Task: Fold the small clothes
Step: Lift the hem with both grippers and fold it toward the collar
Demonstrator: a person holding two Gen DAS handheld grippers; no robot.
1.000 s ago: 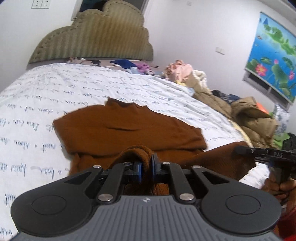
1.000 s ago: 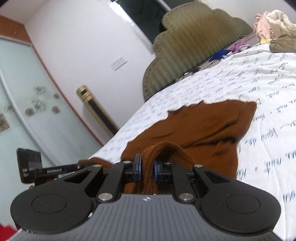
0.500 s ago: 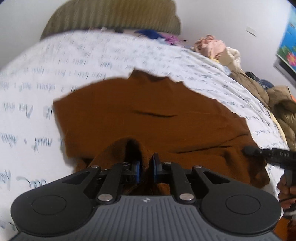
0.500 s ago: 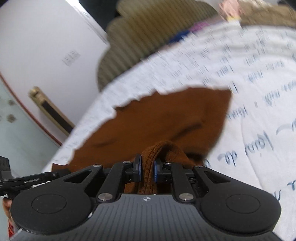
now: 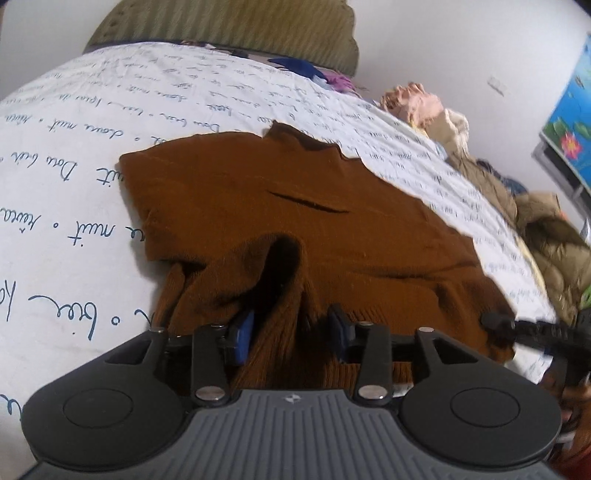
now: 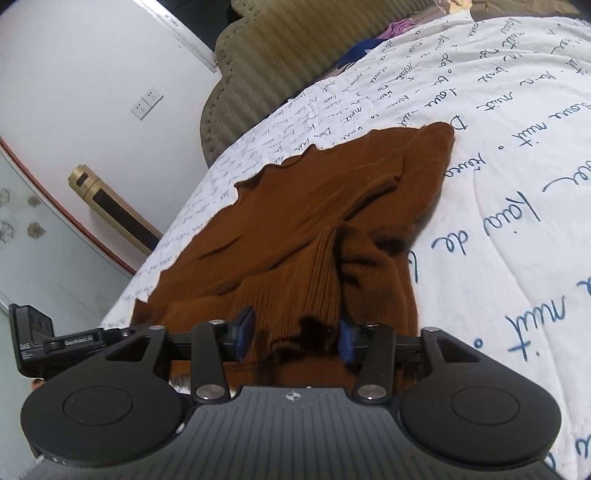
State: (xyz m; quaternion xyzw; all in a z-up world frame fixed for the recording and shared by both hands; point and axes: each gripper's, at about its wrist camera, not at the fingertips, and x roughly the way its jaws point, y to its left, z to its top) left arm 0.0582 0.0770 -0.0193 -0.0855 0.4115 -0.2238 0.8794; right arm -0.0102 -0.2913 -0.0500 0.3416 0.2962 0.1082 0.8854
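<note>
A brown knit sweater [image 5: 280,206] lies folded on the white bed sheet, also in the right wrist view [image 6: 317,206]. My left gripper [image 5: 291,334] is open, its jaws apart around the sweater's ribbed hem, which lies loose between them. My right gripper [image 6: 295,332] is open too, with the ribbed hem slack between its blue pads [image 6: 245,328]. The right gripper's tip [image 5: 517,326] shows at the sweater's right edge; the left gripper [image 6: 55,341] shows at the left of the right wrist view.
The bed sheet [image 5: 74,147] has blue script print. An olive headboard [image 5: 229,26] stands at the far end. A pile of clothes and olive jackets [image 5: 517,206] lies along the bed's right side. A gold heater [image 6: 110,206] stands by the wall.
Both grippers carried the hem forward over the sweater and lowered it. Both jaws have opened and let go of the cloth, which now lies on the sweater.
</note>
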